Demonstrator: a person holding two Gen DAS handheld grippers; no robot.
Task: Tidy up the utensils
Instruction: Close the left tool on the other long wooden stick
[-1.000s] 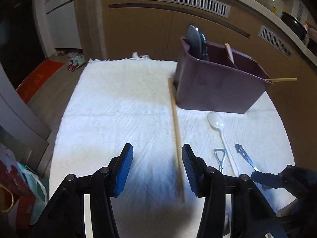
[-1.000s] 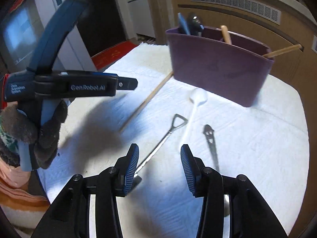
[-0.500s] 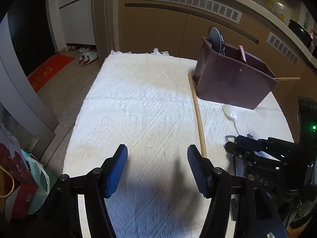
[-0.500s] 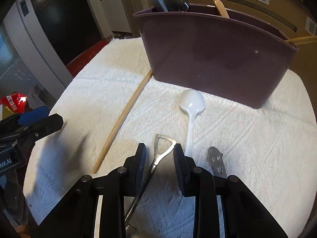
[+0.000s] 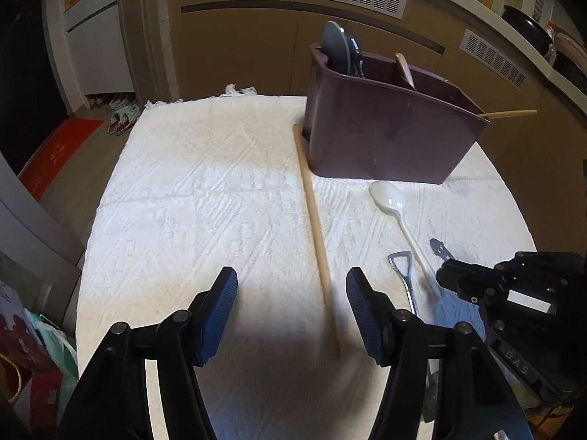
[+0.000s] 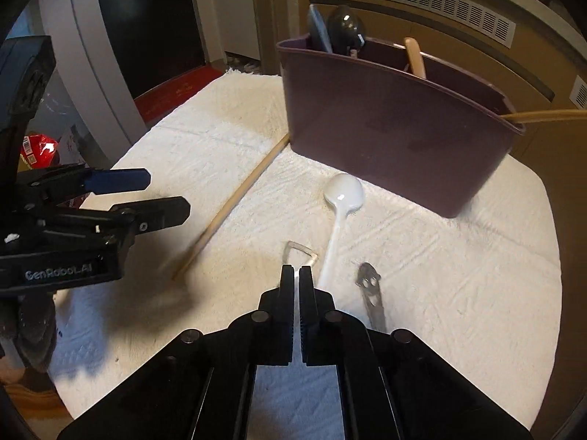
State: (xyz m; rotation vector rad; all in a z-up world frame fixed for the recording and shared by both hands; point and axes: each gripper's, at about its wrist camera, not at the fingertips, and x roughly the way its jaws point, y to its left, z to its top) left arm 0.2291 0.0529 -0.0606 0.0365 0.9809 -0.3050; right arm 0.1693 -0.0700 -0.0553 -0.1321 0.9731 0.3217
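Observation:
A purple utensil holder [image 5: 385, 135] stands at the back of the white cloth, also in the right wrist view [image 6: 396, 124], with dark spoons and wooden utensils in it. On the cloth lie a long wooden stick [image 5: 317, 227], a white spoon [image 5: 389, 198], a metal shovel-handled utensil [image 5: 401, 267] and a second metal utensil [image 5: 438, 247]. My left gripper [image 5: 291, 293] is open above the stick's near end. My right gripper [image 6: 297, 275] is shut on the shovel-handled utensil [image 6: 301, 251], beside the white spoon [image 6: 343, 192].
The white cloth [image 5: 190, 198] covers a rounded table; its edge drops off at left to the floor with bags [image 5: 22, 374]. Brown cabinets [image 5: 256, 47] stand behind the holder. The left gripper's body [image 6: 73, 220] sits left in the right wrist view.
My right gripper has closed from open onto the shovel-handled utensil's shaft. My left gripper moved back over the wooden stick, still open.

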